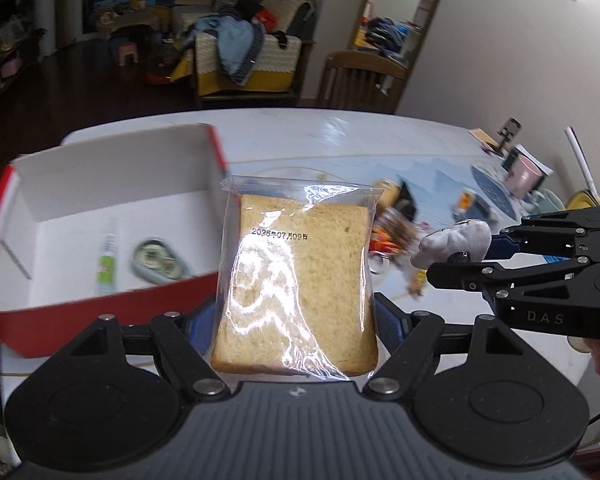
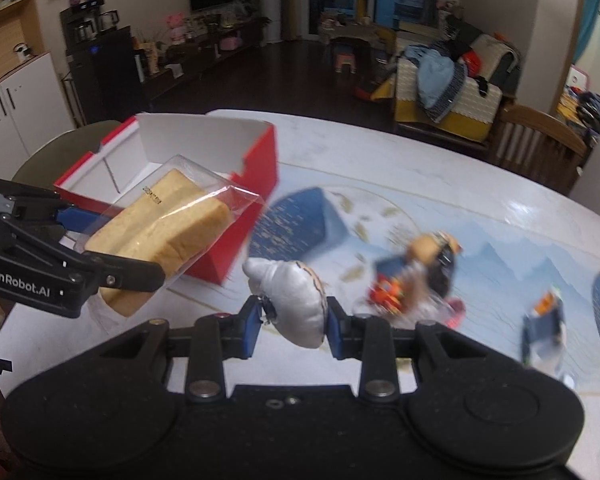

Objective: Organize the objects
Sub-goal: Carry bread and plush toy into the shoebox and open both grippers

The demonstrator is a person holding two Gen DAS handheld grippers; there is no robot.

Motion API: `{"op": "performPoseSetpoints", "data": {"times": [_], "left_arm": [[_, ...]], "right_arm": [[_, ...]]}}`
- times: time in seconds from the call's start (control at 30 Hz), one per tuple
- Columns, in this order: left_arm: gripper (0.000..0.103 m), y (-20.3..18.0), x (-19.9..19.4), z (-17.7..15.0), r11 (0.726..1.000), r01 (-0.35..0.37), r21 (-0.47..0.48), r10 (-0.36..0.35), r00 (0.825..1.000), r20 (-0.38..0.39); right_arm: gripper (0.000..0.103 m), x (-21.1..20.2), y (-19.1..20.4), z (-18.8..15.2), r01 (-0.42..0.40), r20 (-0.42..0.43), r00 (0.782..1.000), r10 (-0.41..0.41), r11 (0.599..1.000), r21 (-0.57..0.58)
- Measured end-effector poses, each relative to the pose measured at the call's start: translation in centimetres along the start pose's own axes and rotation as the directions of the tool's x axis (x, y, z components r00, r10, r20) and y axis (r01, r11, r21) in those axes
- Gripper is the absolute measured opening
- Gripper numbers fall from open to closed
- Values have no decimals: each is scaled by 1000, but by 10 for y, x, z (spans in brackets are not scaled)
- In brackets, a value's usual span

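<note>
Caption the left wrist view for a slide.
Left gripper holds bagged bread beside the open red box; right gripper carries a grey plush toy.

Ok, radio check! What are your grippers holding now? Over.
Left gripper shut on bagged bread. Right gripper shut on grey plush toy. Red box open beside them, nothing blocking it.

Loose items (image 2: 416,276) on the surface (image 2: 440,184): motion-blurred, identities not readable. Red box (image 1: 100,312): left side cut off by frame edge. Small tube (image 1: 107,260) and round item (image 1: 158,265) inside box: blurred, labels illegible. Bread bag (image 1: 296,280): lower corners hidden behind left gripper (image 1: 296,322) pads.
</note>
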State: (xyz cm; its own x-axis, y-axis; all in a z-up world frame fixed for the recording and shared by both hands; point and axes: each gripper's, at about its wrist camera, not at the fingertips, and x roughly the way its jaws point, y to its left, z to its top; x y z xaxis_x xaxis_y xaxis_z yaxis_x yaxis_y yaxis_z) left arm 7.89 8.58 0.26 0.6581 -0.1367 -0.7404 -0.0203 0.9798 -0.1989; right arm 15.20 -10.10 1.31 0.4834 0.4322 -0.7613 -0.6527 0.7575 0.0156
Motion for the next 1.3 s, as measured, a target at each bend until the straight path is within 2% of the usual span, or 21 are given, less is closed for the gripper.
{"op": "performPoseSetpoints", "data": {"times": [0.2,0.47,0.77,0.93,1.1,1.3], "left_arm": [[78,49,-10,3,998,-53,-31,54,998,12],[78,108,-7,16,992,-120,-50,119,993,-25],[78,166,23,38,979,-201,-32,197,976,-97],[76,176,43,50,974,-227,15,227,967,-116],[76,180,71,56,971,-229,60,236,958,-164],[76,187,91,52,971,-231,53,237,951,-199]], "right_arm": [[32,26,31,30,-15,0,1000,15,999,-30],[32,72,69,69,-45,-21,999,44,997,-57],[32,132,96,99,-51,-61,997,46,995,-80],[32,159,109,105,-50,-92,995,39,992,-118],[32,186,119,108,-54,-161,986,31,989,-140],[32,211,126,107,-45,-216,976,11,987,-154]]}}
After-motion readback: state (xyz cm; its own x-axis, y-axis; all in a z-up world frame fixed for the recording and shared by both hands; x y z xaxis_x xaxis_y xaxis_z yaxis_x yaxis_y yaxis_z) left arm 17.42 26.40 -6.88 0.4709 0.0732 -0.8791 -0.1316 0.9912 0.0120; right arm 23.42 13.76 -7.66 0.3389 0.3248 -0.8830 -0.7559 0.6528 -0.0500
